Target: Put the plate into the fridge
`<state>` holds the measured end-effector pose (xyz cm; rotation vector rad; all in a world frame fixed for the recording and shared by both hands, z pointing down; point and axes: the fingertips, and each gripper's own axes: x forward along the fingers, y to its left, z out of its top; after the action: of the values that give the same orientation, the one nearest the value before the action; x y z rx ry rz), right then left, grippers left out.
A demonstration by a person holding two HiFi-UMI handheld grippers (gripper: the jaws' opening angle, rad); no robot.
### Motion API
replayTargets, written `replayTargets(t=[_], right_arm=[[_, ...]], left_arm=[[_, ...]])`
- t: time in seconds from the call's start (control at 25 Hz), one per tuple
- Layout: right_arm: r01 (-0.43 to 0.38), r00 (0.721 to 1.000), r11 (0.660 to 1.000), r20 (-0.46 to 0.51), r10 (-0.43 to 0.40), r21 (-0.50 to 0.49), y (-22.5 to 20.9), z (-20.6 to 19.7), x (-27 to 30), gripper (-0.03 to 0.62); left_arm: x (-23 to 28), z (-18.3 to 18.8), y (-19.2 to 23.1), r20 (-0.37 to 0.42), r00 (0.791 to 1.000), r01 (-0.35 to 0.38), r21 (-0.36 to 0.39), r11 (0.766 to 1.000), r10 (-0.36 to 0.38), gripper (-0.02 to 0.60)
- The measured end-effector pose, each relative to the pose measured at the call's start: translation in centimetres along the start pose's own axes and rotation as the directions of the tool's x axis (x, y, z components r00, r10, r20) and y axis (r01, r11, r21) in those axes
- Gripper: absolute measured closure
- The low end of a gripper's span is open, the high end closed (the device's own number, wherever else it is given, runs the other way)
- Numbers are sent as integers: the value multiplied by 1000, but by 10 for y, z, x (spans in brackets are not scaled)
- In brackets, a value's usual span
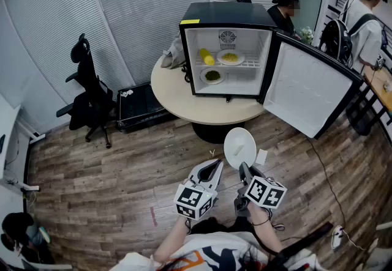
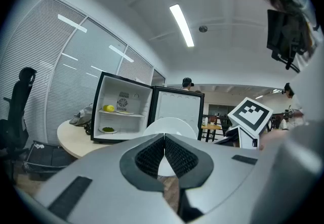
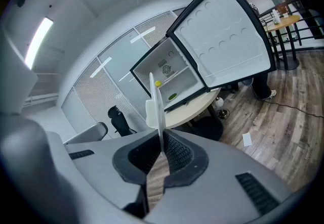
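The white plate (image 1: 239,147) stood on edge in mid-air above the wooden floor (image 1: 110,184), short of the round table (image 1: 184,101) and outside the fridge (image 1: 229,14). Its lower rim was pinched between the pads of the right gripper (image 1: 243,169). In the right gripper view the plate (image 3: 157,101) showed edge-on, a thin white line rising out of the right gripper (image 3: 161,149), whose jaws were clamped on it. Just beside it, the left gripper (image 1: 214,166) held nothing. The left gripper view showed its jaws pressed together at the tips of the left gripper (image 2: 164,139), with the plate (image 2: 171,127) visible beyond them. The fridge sat on the table with its door (image 1: 309,89) swung wide to the right. On its upper shelf lay a yellow item (image 1: 206,56) beside a dish of yellow food (image 1: 230,57), and below them a dish of green food (image 1: 212,76). A black office chair (image 1: 89,89) stood well to the left by the blinds, and two people (image 1: 285,10) (image 1: 367,16) were behind the fridge at the right.
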<state>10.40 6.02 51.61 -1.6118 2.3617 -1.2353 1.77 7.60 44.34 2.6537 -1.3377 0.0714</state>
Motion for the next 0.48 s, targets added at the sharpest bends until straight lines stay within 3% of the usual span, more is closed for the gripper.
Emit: replayTargets(t=[0.48], right_arm=[[-13,998,999,57,11,48,18,5,-1,568]], left_arm=[[-9,0,8,10,999,33,8,999,-33,569]])
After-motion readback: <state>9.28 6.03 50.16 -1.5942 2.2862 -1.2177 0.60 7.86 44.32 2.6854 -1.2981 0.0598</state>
